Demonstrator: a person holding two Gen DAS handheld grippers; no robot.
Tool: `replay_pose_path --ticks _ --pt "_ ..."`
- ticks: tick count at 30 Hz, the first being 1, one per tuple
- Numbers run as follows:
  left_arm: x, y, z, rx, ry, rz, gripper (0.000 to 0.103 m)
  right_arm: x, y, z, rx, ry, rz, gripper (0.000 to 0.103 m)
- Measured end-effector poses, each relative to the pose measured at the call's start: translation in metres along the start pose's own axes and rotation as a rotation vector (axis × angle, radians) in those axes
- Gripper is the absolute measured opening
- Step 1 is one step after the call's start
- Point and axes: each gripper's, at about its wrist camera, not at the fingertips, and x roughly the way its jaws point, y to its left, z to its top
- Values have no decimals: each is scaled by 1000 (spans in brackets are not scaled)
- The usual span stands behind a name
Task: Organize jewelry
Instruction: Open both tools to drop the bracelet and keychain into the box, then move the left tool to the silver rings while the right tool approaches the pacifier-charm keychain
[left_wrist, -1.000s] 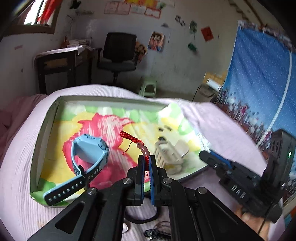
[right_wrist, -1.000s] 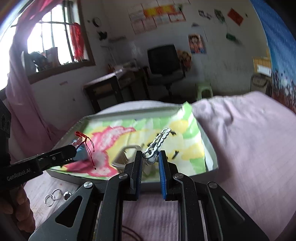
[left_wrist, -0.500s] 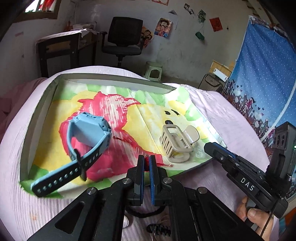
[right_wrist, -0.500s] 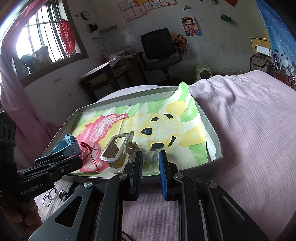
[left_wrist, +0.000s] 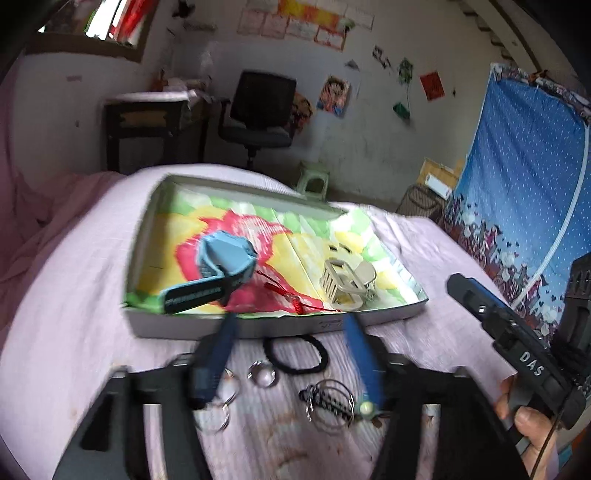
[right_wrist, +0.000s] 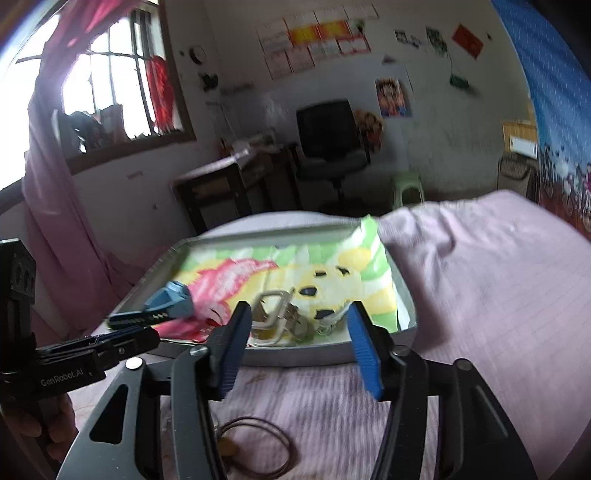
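Observation:
A grey tray (left_wrist: 177, 326) lined with bright paper holds a blue watch (left_wrist: 225, 266), a beige hair claw (left_wrist: 345, 280) and a red string bracelet (left_wrist: 295, 301) lying loose near the front wall. My left gripper (left_wrist: 290, 318) hovers just in front of that wall. Its jaws are opening and nothing is between them. In the right wrist view a silver chain (right_wrist: 332, 319) lies in the tray (right_wrist: 406, 306) beside the hair claw (right_wrist: 275, 314). My right gripper (right_wrist: 300, 308) sits before the tray, its jaws opening and empty.
On the pink cloth in front of the tray lie a black hair tie (left_wrist: 295, 354), small rings (left_wrist: 261, 373) and a wire coil piece (left_wrist: 328, 406). A thin brown loop (right_wrist: 258, 443) lies under the right gripper. Desk and chair stand behind.
The left gripper let go of the red bracelet and the right let go of the silver chain; both pieces now lie in the tray. Both grippers drew back with jaws spread.

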Motion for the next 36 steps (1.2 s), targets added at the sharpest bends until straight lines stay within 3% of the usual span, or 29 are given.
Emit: replay_pose_path --ticks 2,4,8,10,13,19,32,36 --pt "-16 2 -4 -6 -43 2 71 -18 5 1 -16 -44 -6 61" --pt "-30 3 -7 -10 -70 2 78 -33 6 0 -22 -78 -5 75" --pt "-63 1 -17 -1 -159 20 96 -64 8 -5 -32 -157 0 86" --pt "-75 -1 -23 8 -197 36 101 -78 7 -9 -23 -189 2 96" --pt "-88 -2 -32 24 -229 55 102 -95 9 -15 -18 -232 -10 101" --pt "-104 -1 -53 43 -272 96 103 -113 15 -34 -54 -267 -29 102" --pt "-105 20 -77 45 -252 169 103 -109 32 -58 -138 -173 -29 102" --pt "-101 29 -77 18 -228 162 103 -104 36 -60 -154 -146 -33 102"
